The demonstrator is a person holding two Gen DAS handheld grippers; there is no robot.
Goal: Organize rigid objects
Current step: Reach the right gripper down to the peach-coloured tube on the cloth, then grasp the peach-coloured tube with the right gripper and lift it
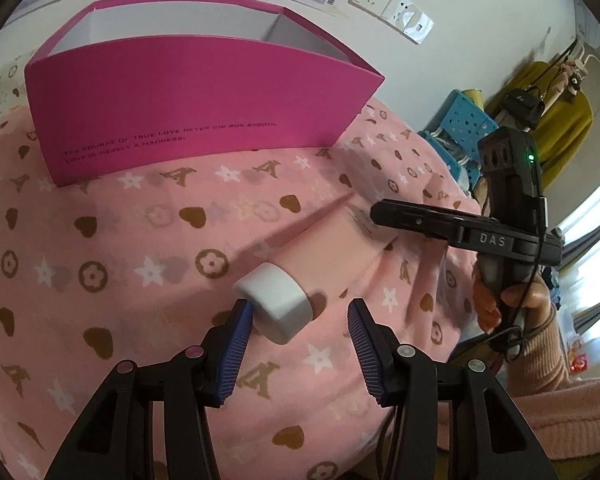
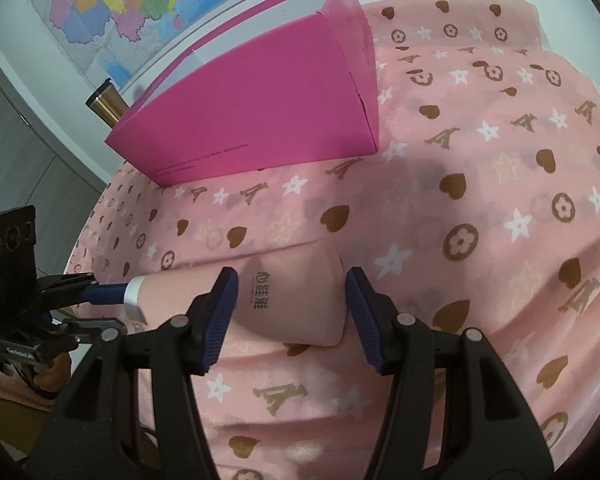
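Note:
A pale pink tube (image 1: 332,236) with a white cap (image 1: 276,304) lies on the pink patterned cloth (image 1: 140,264). My left gripper (image 1: 300,312) is at the cap: its left pad touches the cap's side and its right pad stands clear, so it is open. My right gripper (image 2: 290,280) straddles the flat printed end of the tube (image 2: 296,300), its pads close beside both edges and not visibly squeezing. An open-topped magenta box (image 1: 200,108) stands behind the tube; it also shows in the right wrist view (image 2: 260,112).
A copper tumbler (image 2: 106,106) stands left of the box, under a wall map (image 2: 132,4). A person's hand (image 1: 516,300) in a pink sleeve holds the right gripper. Off the bed's right edge are a blue basket (image 1: 464,120) and hanging clothes (image 1: 560,120).

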